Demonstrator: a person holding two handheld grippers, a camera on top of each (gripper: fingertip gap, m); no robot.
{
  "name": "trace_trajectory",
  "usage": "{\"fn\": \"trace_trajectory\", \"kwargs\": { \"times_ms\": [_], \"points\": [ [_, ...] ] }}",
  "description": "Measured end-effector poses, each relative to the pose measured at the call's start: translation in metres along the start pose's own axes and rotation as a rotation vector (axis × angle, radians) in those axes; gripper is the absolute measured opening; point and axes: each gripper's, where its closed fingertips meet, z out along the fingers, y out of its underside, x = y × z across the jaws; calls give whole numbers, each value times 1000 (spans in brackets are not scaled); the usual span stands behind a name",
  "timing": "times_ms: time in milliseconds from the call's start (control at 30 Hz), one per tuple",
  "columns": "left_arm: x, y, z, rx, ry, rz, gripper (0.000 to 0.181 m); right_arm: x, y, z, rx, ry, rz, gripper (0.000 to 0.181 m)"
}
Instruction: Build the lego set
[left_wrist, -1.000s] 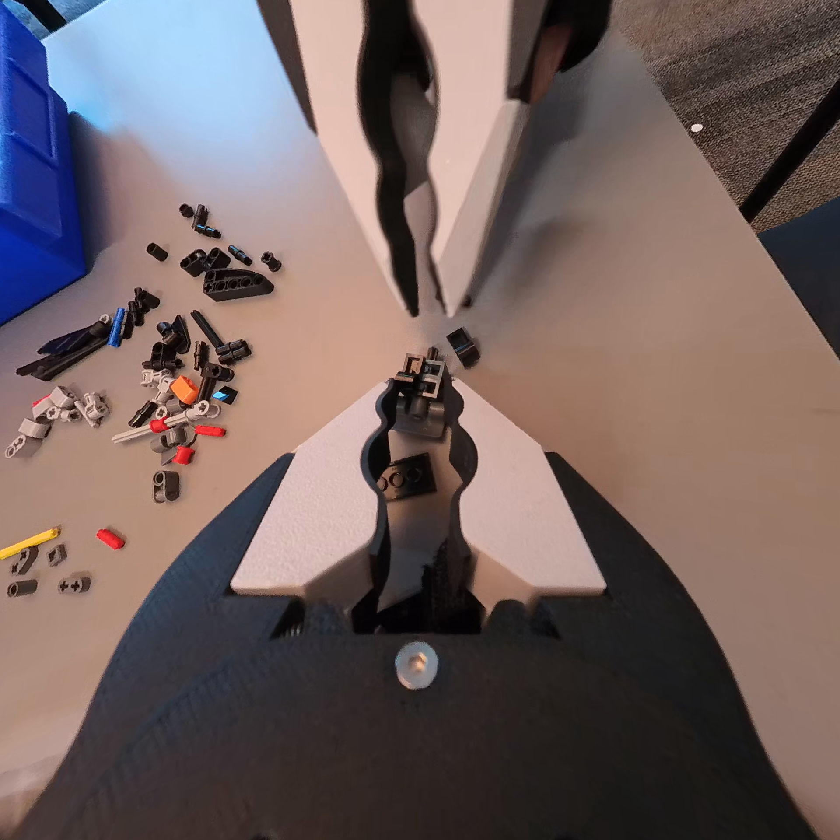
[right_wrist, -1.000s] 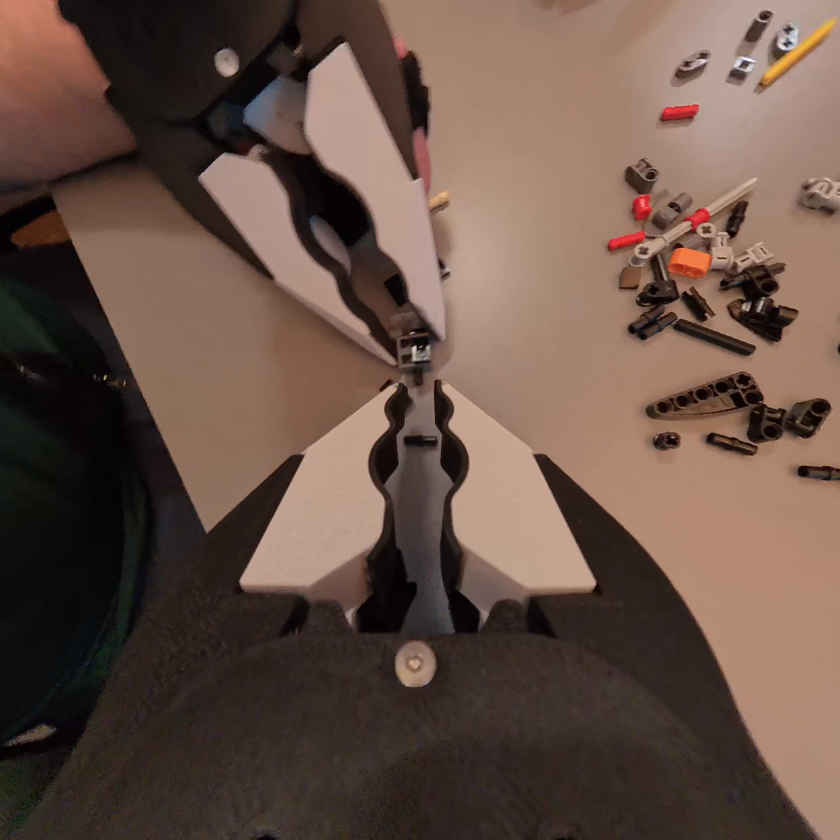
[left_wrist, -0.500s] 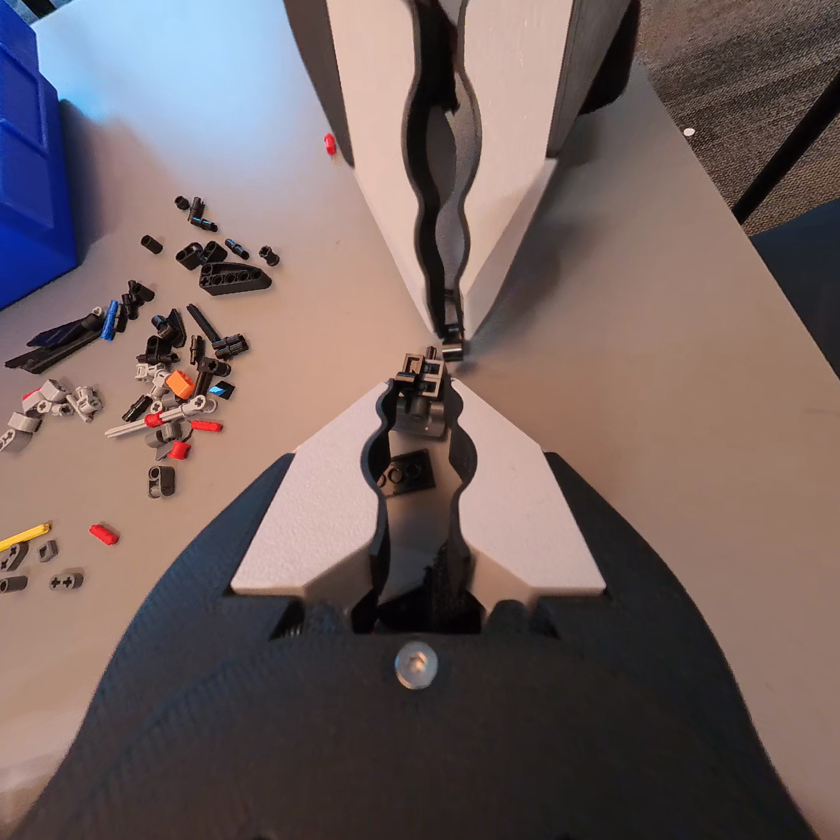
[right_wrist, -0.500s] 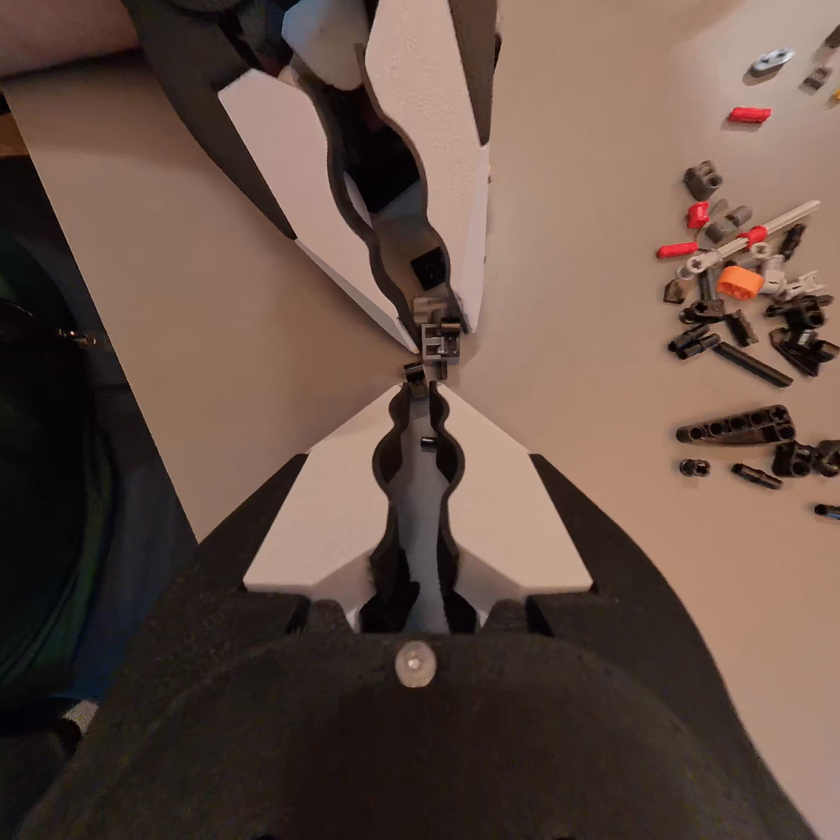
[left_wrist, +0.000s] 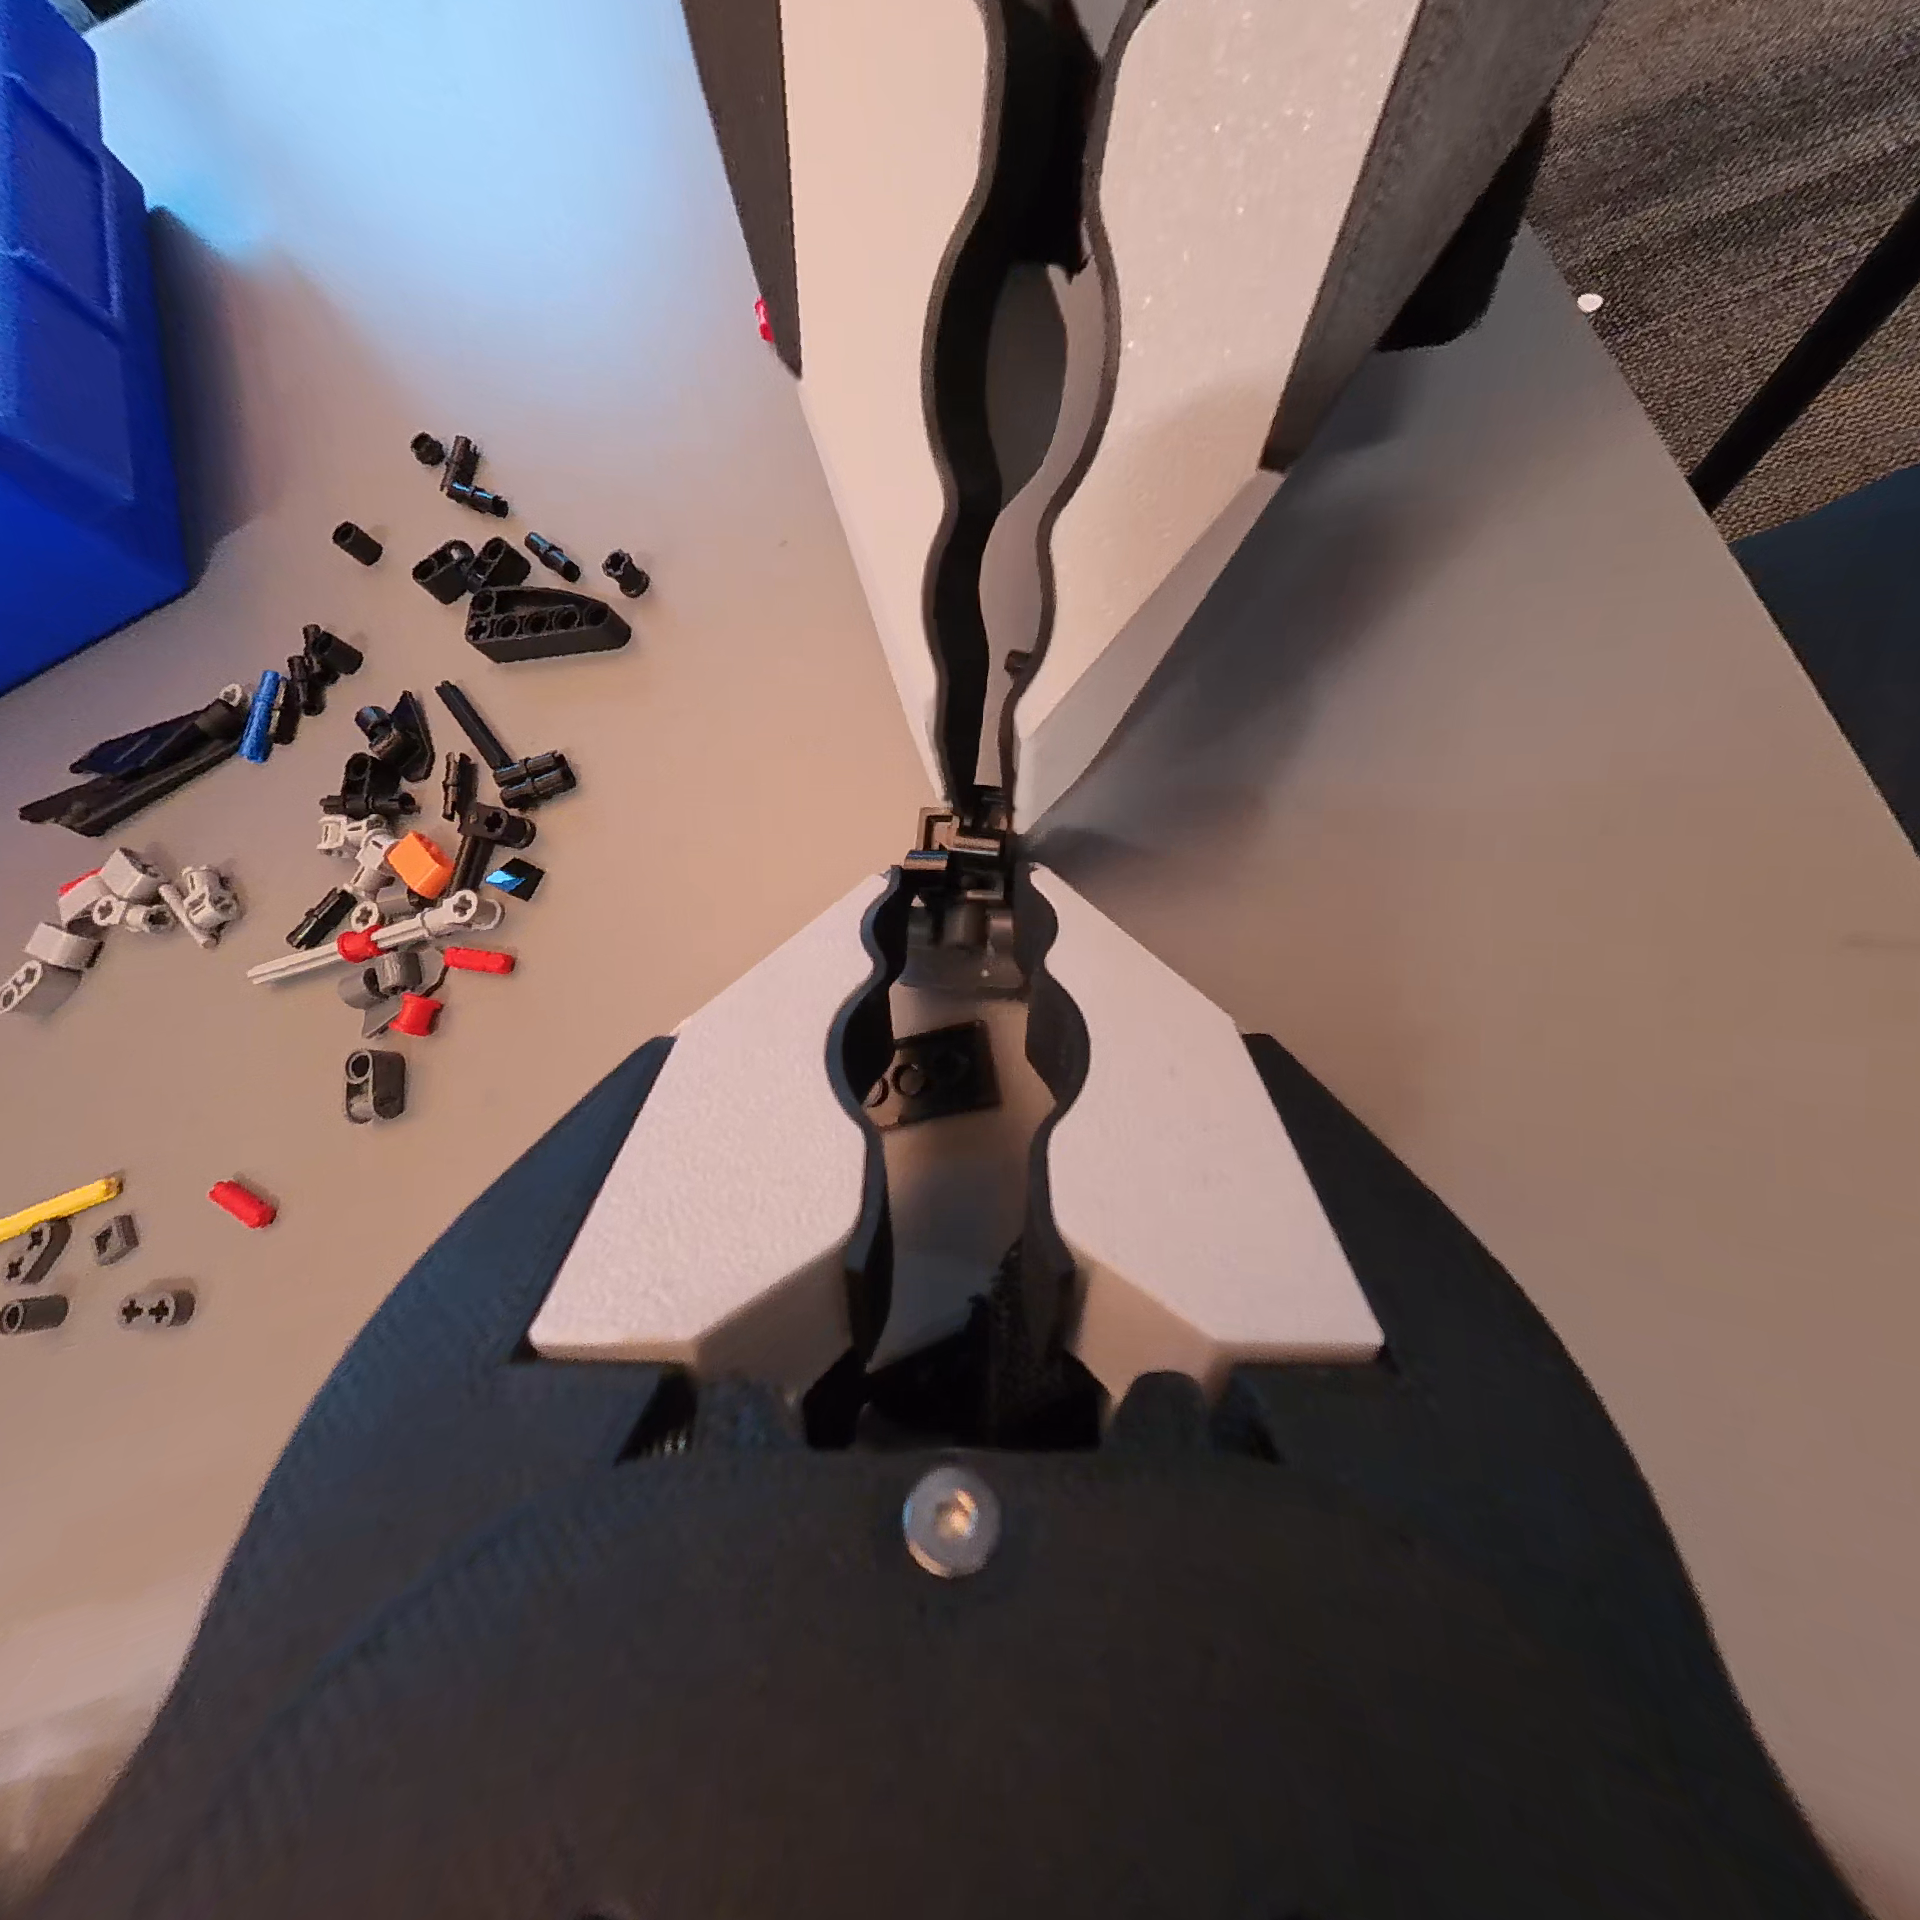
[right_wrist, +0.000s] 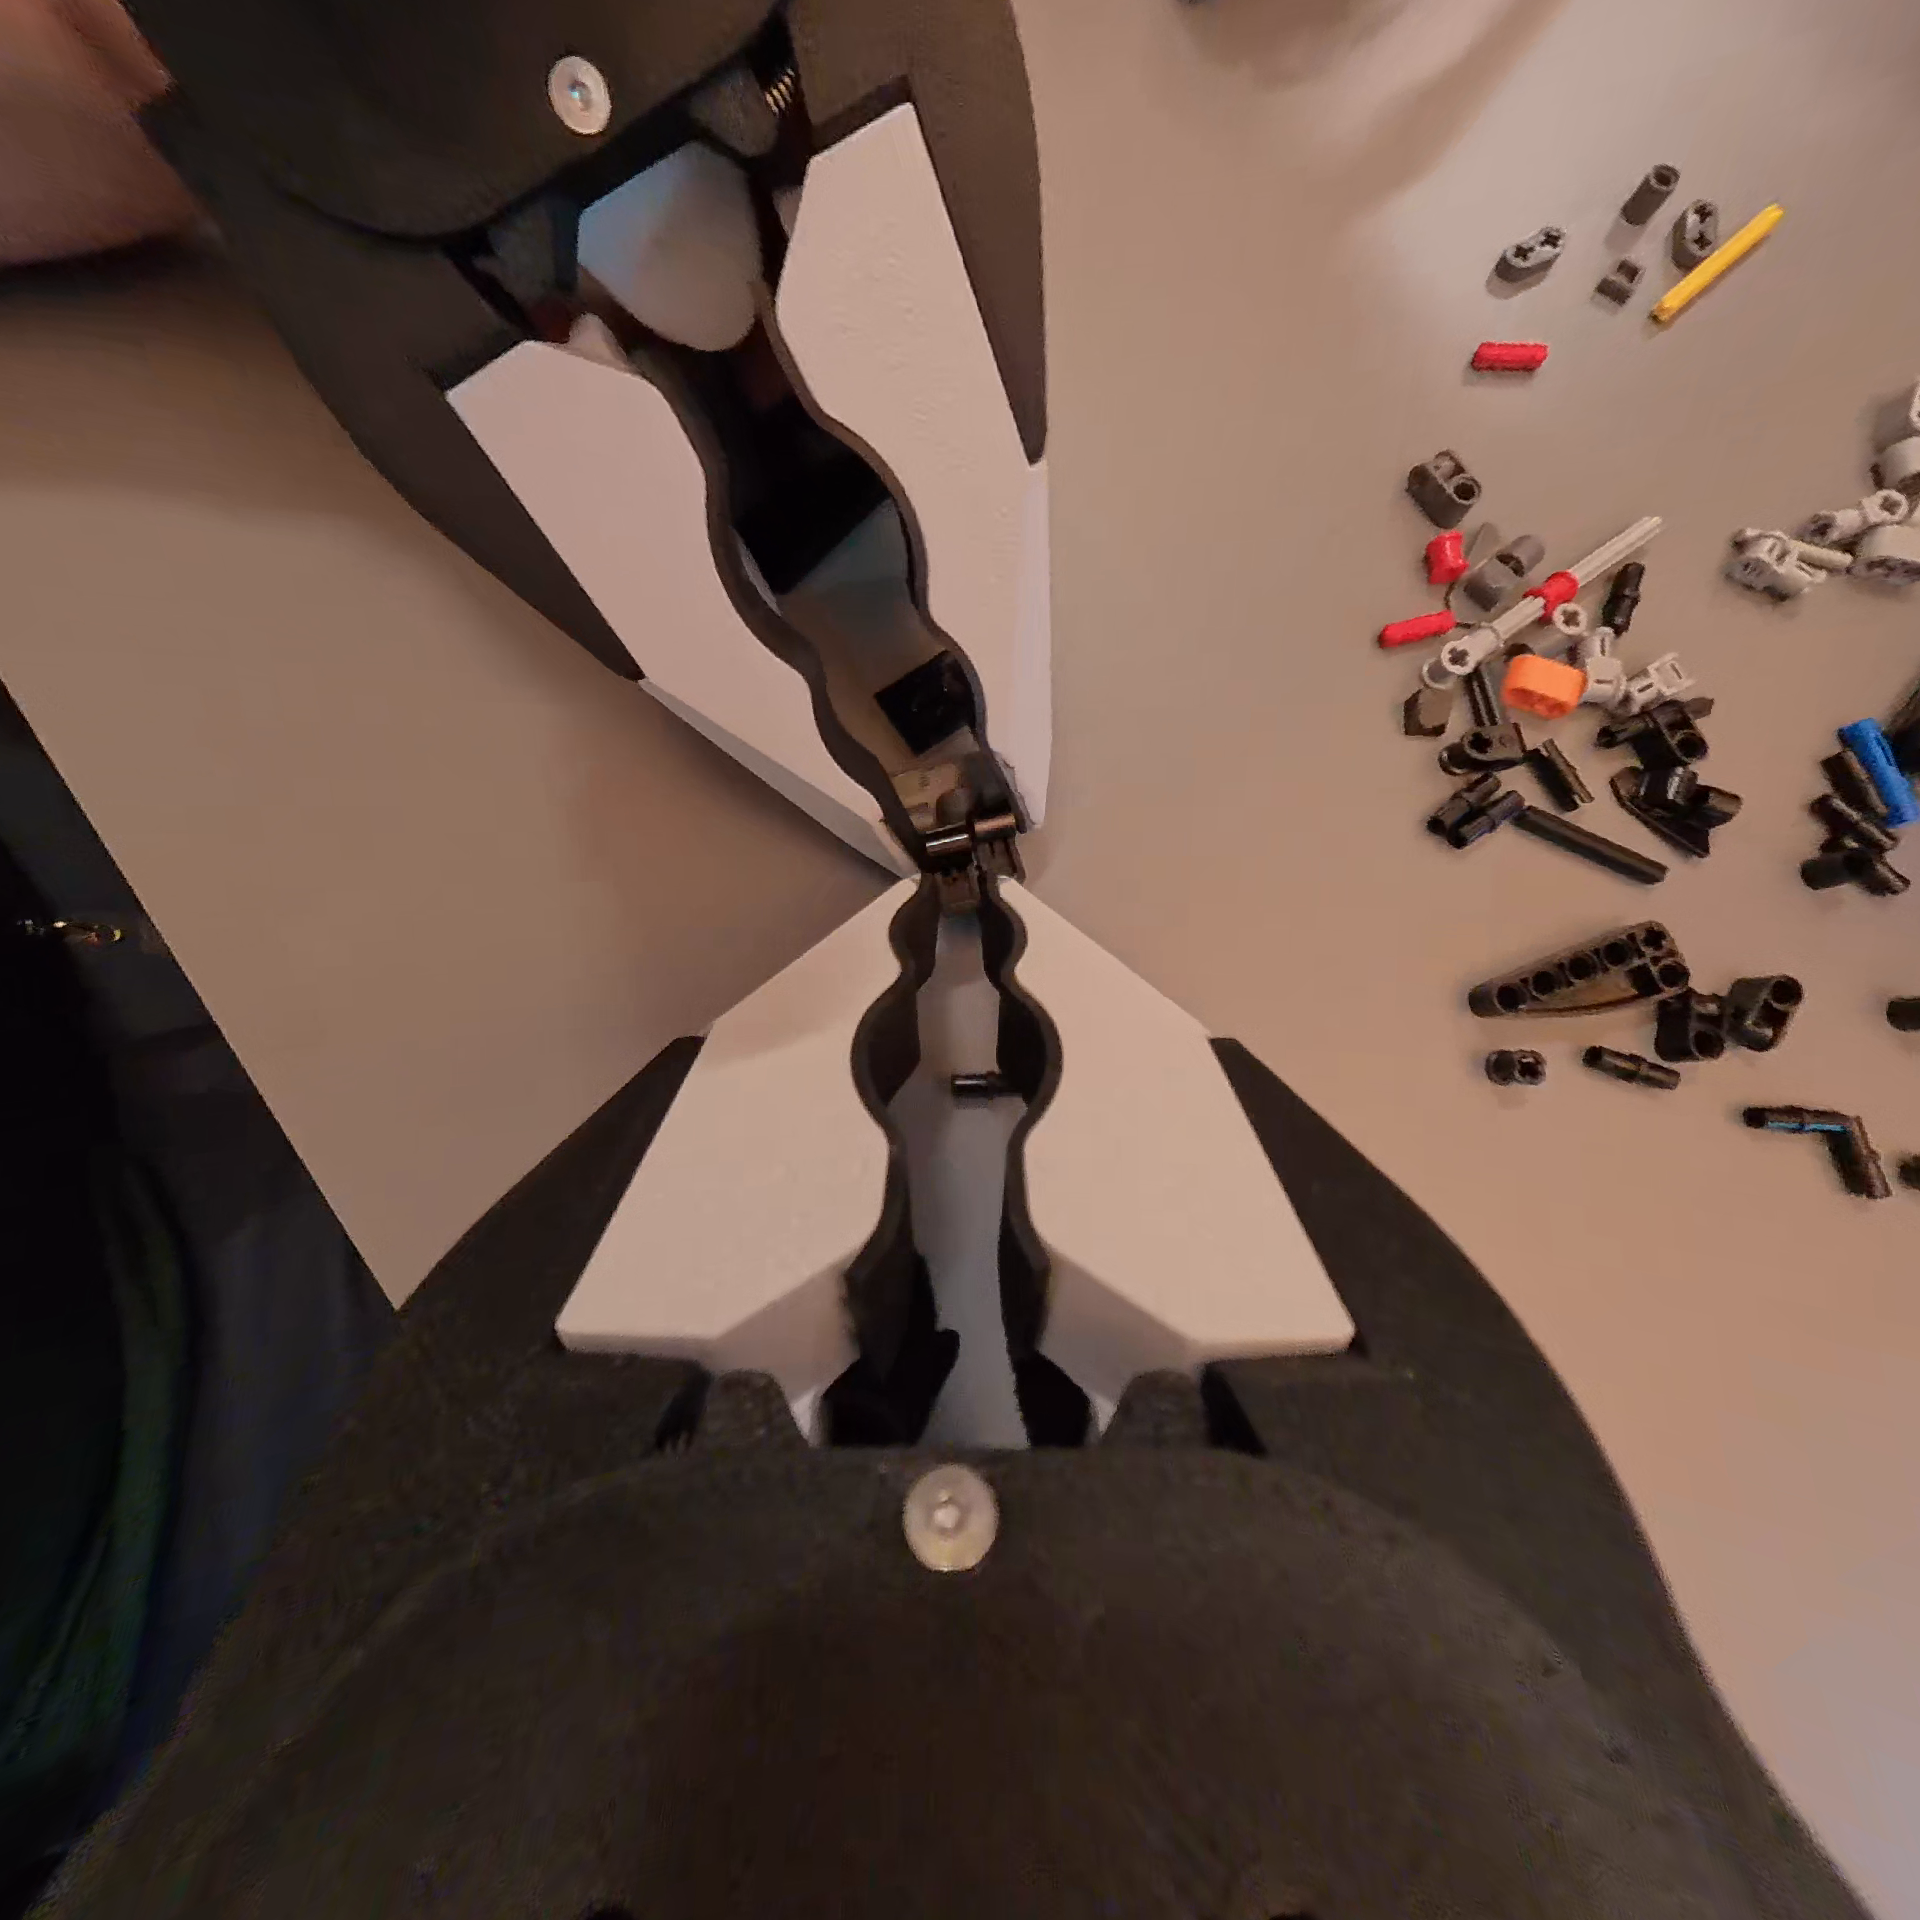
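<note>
Two grippers meeting tip to tip over the table

Left gripper (left_wrist: 961, 902) is clamped on a small grey-and-black lego assembly (left_wrist: 961, 920); right gripper (right_wrist: 961, 896) pinches a tiny black piece (right_wrist: 961, 891) pressed against it, above the table (left_wrist: 1455, 935). Loose lego parts (left_wrist: 416, 831) sit scattered toward the far-left corner, near a blue bin (left_wrist: 62, 416).

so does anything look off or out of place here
Nothing stands out. The left claw grips a small grey and black assembly, and the right claw brings a small black piece up against it. Loose parts lie scattered on the table, none visibly damaged.
</note>
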Motion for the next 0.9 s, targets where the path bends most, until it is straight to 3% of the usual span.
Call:
{"fn": "trace_trajectory", "kwargs": {
  "times_ms": [500,900],
  "points": [
    [-1,1,0,-1,-3,-1,17,5,-1,1,-38,169,-78,10],
    [-1,1,0,1,0,0,17,4,-5,-1,18,139,-61,7]
  ]
}}
